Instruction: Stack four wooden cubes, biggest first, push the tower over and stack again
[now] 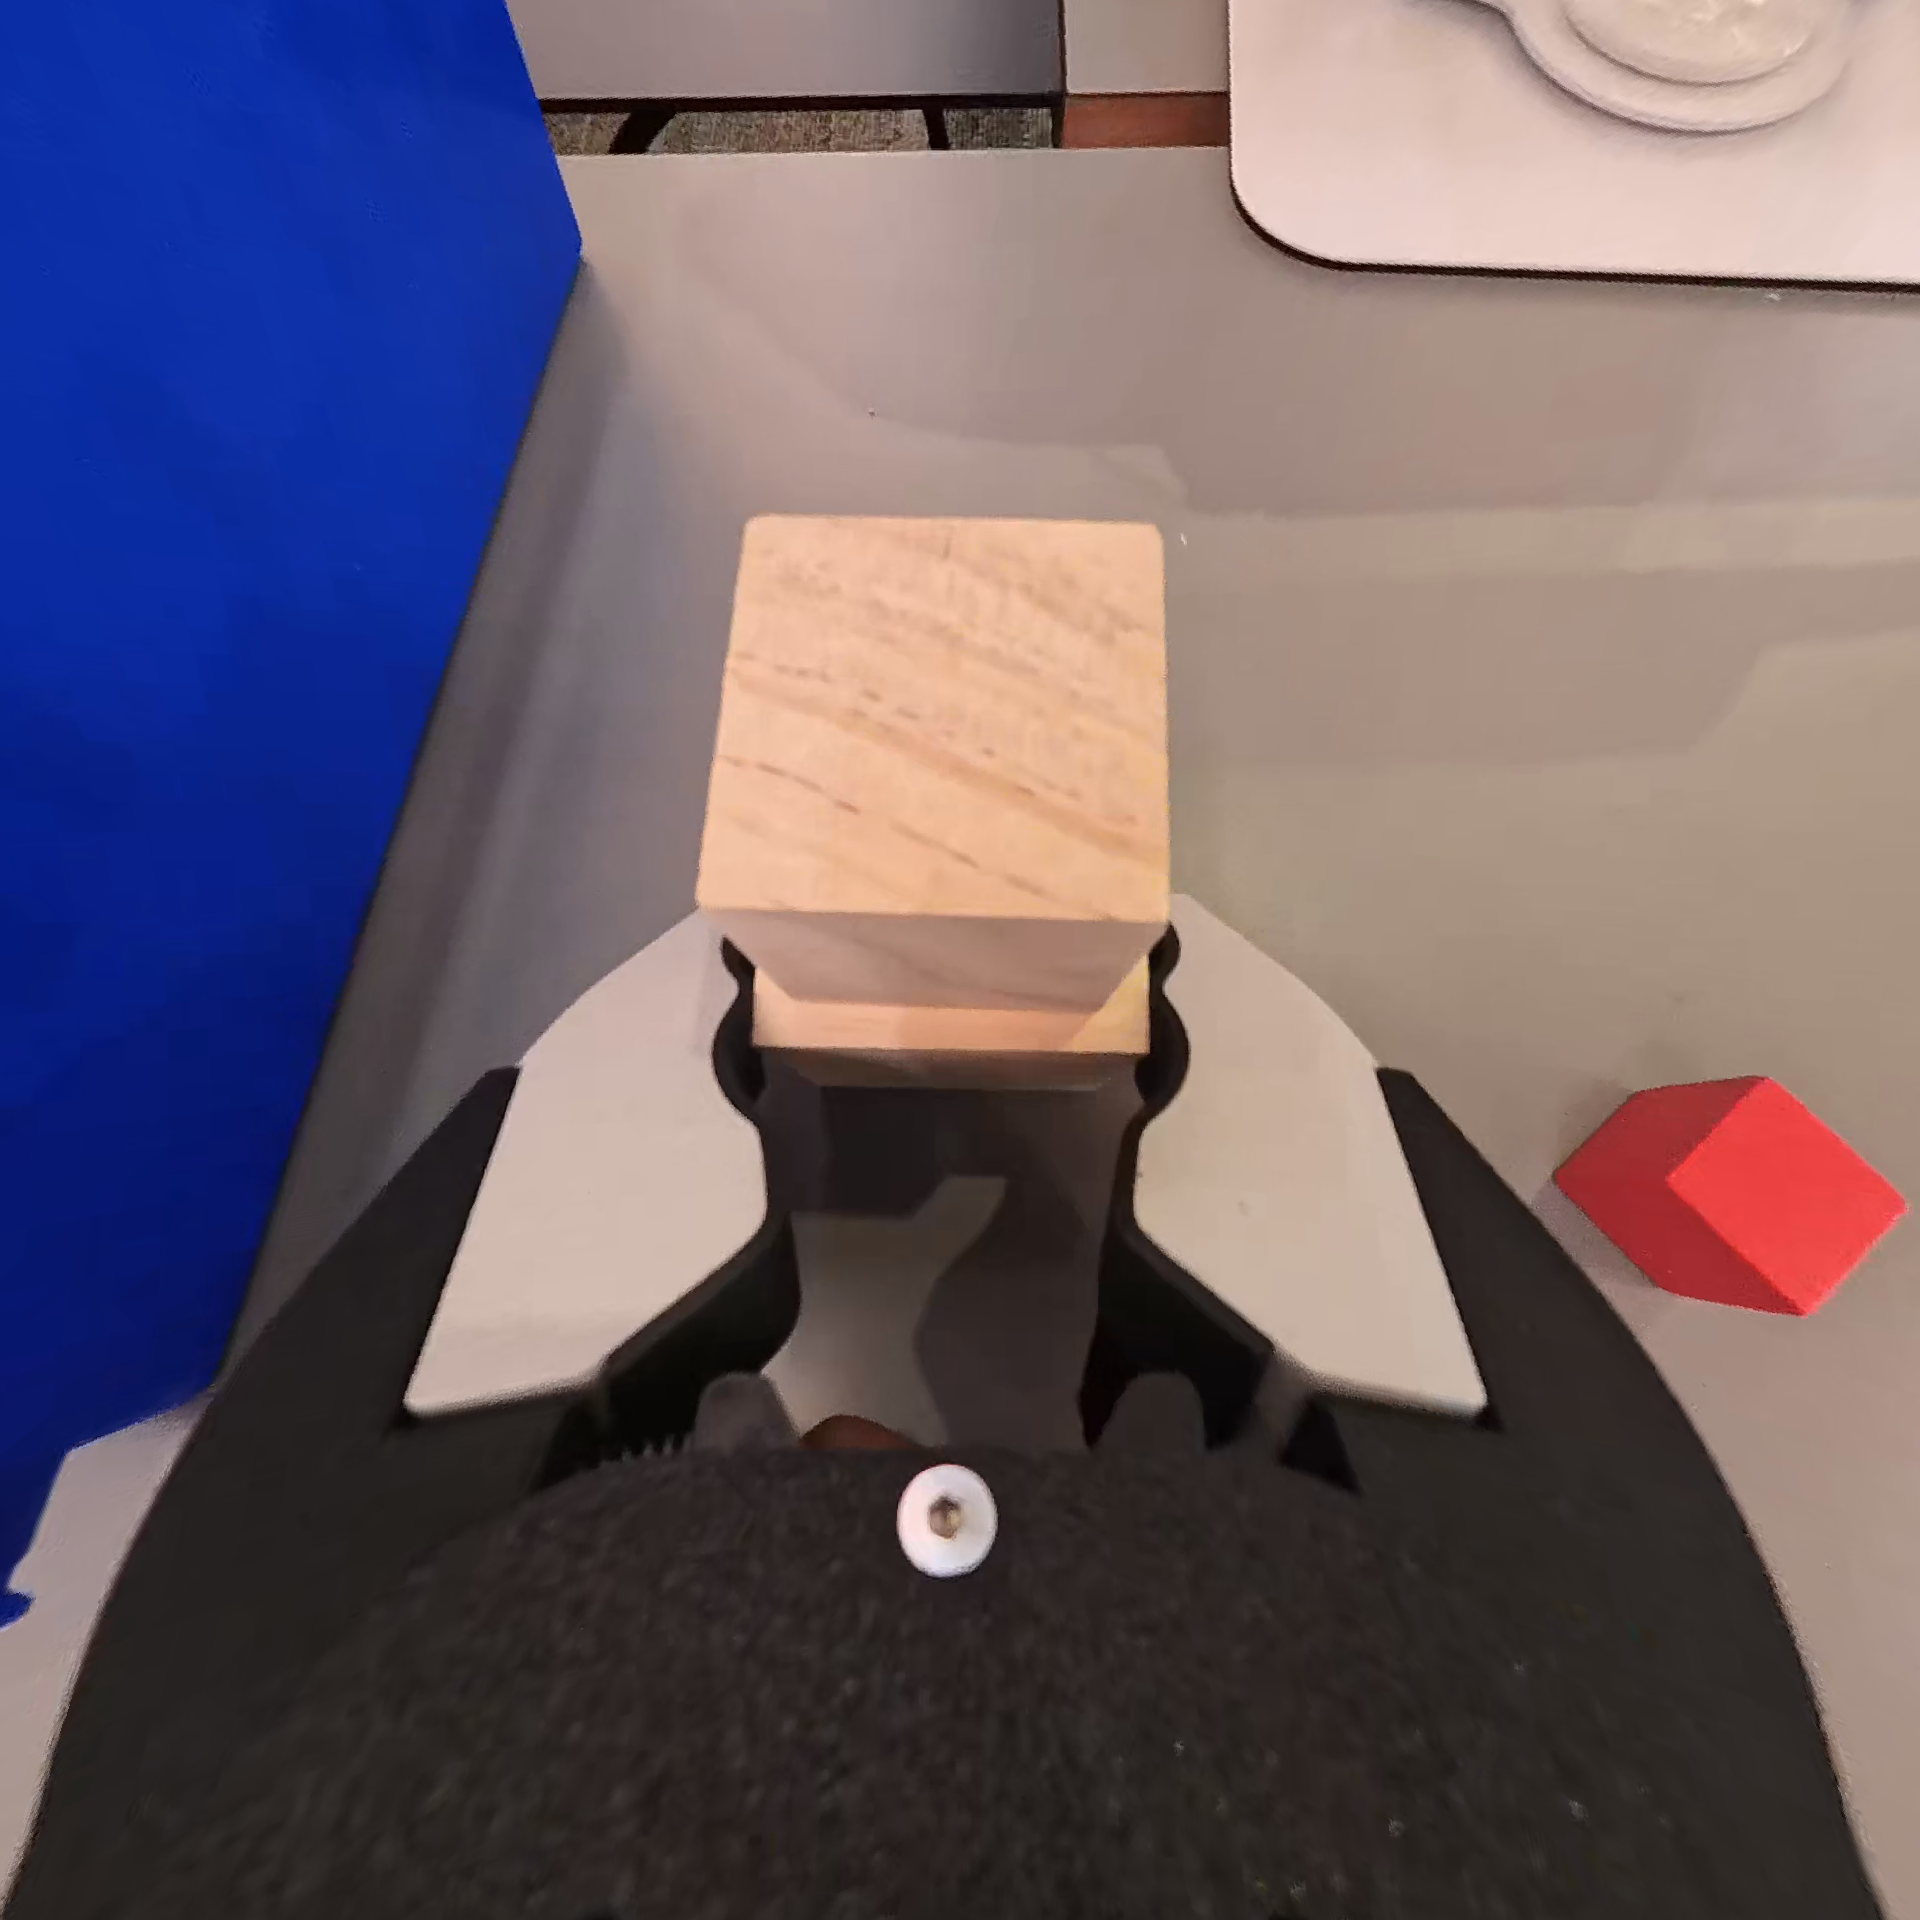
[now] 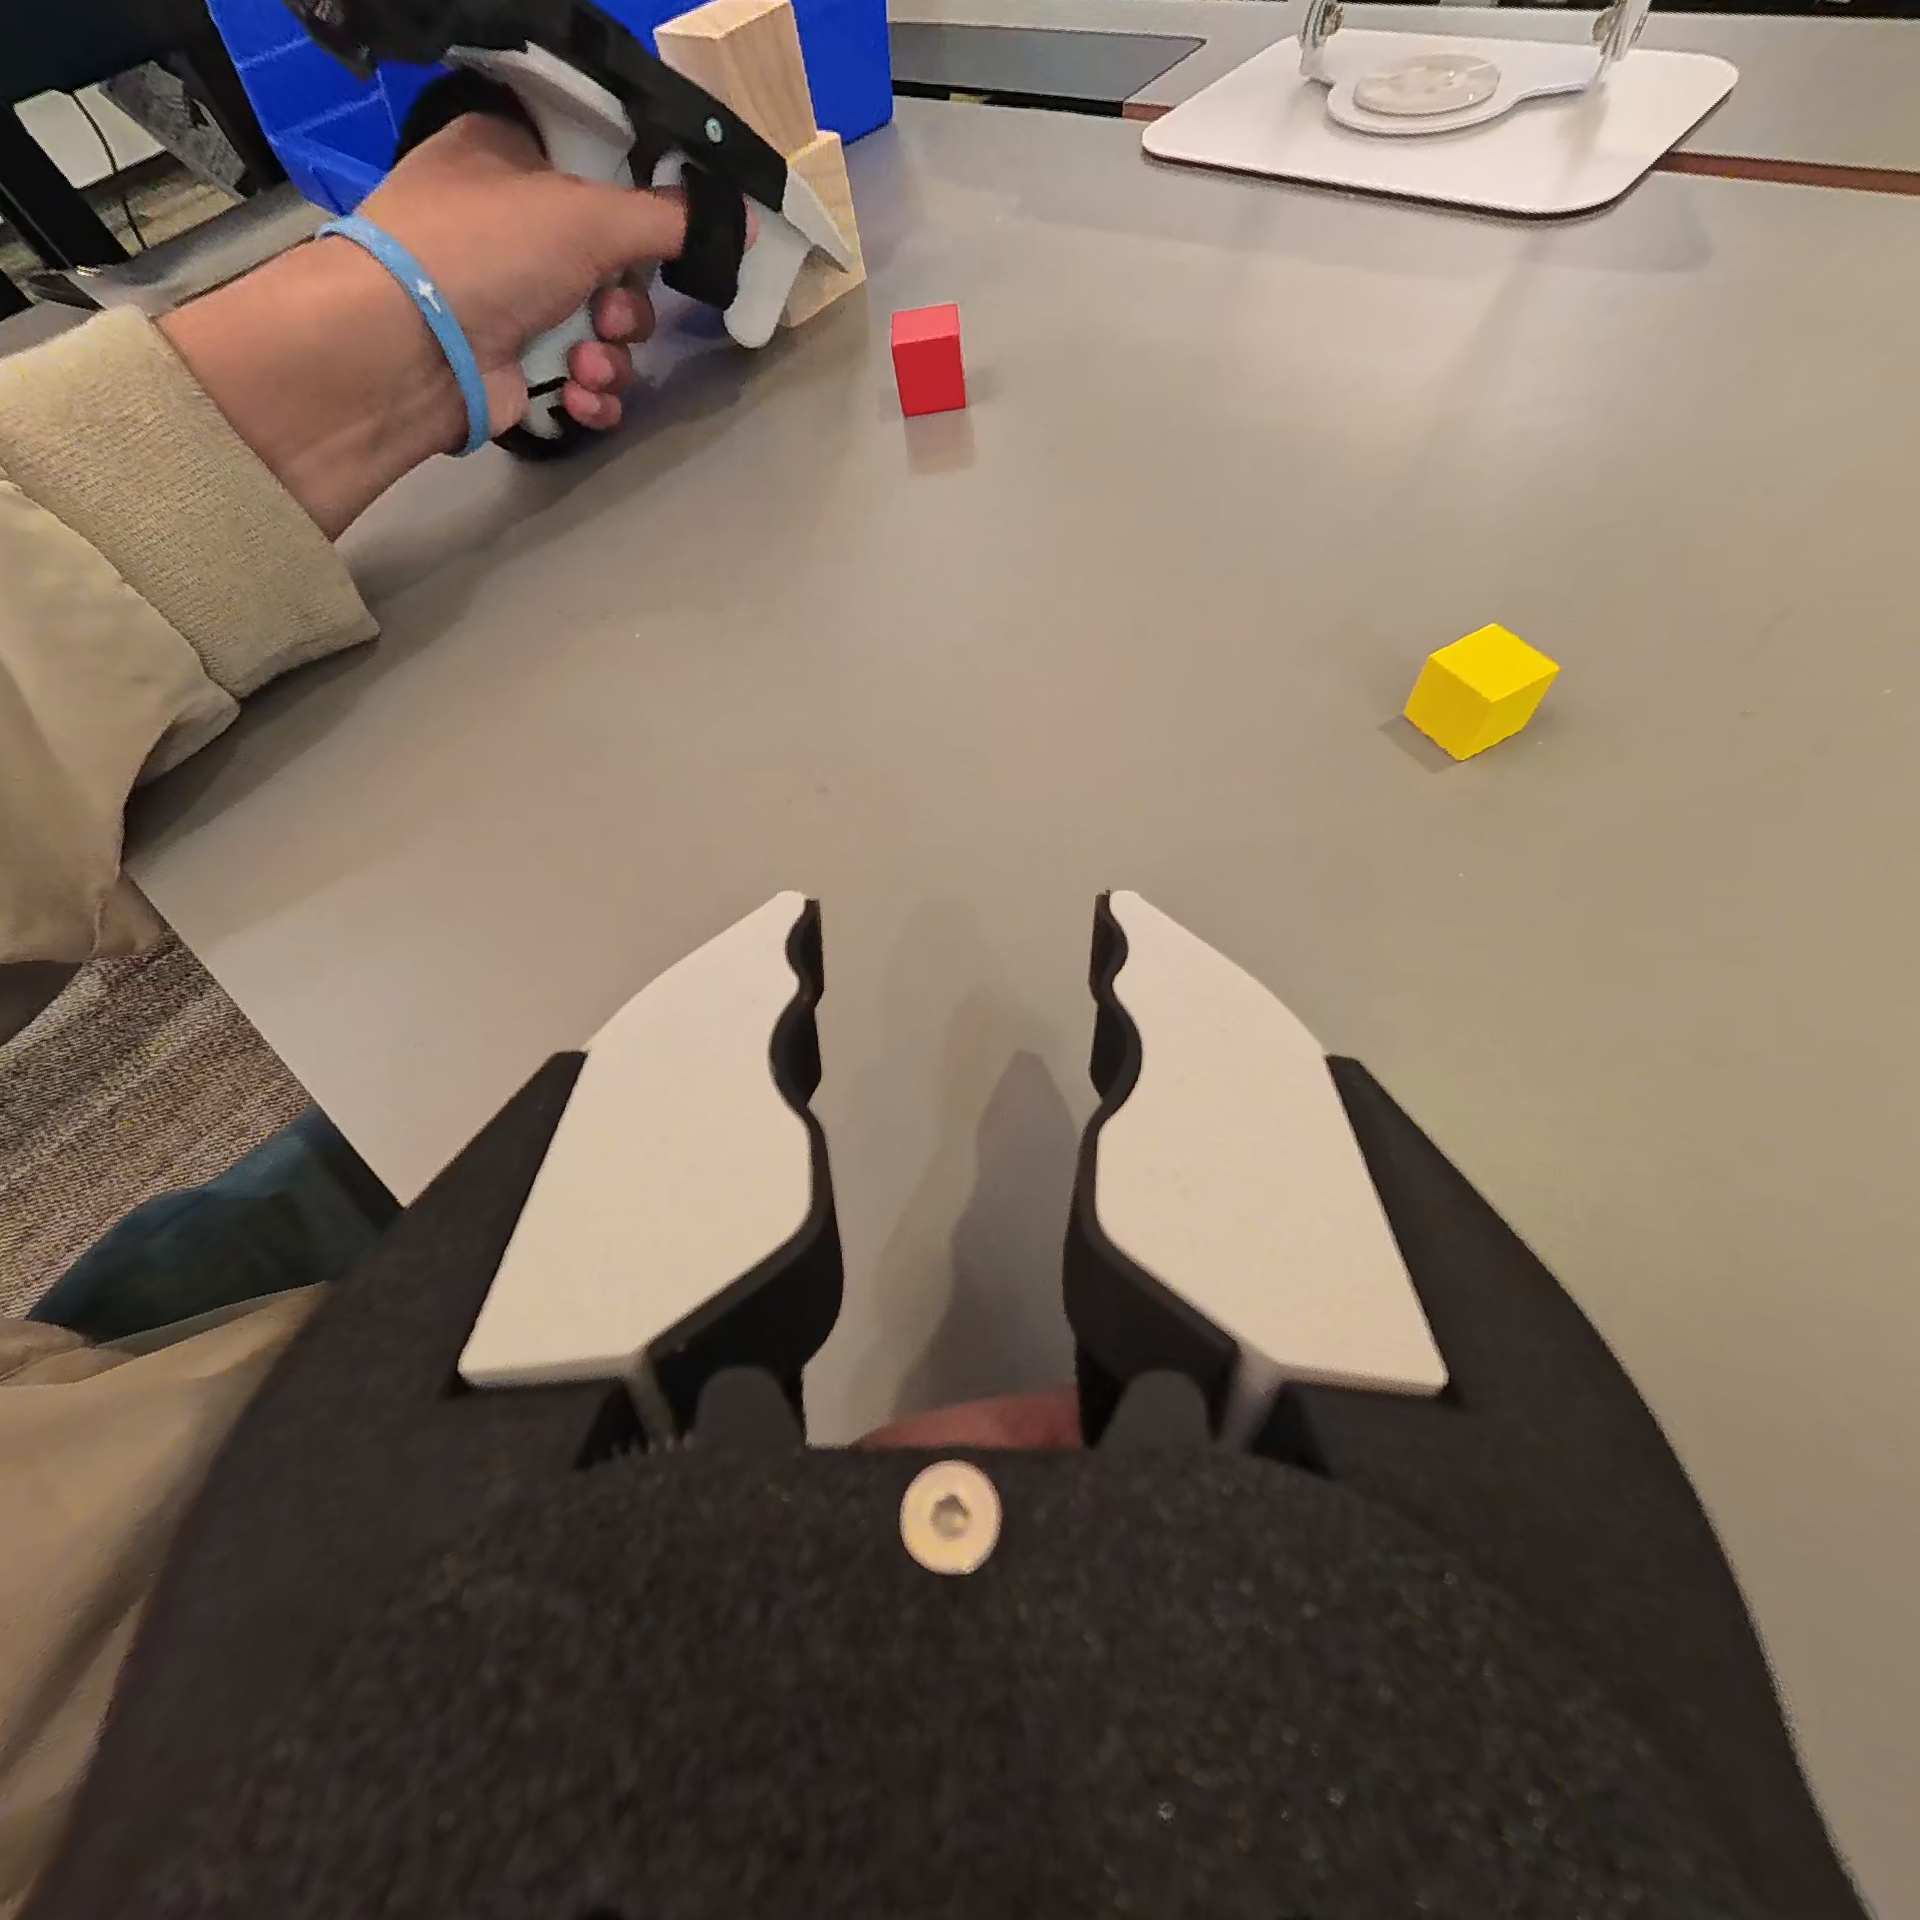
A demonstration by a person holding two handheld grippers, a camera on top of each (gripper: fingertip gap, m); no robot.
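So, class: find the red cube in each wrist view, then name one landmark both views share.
Left wrist view: red cube at the right edge, on the table.
Right wrist view: upper middle, right of the left tool.
Shared landmark: the blue bin.

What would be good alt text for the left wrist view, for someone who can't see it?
The left gripper is closed on a plain wooden cube, with another plain wooden cube on top of it, above a grey table. A red cube lies to the right, a blue bin to the left.
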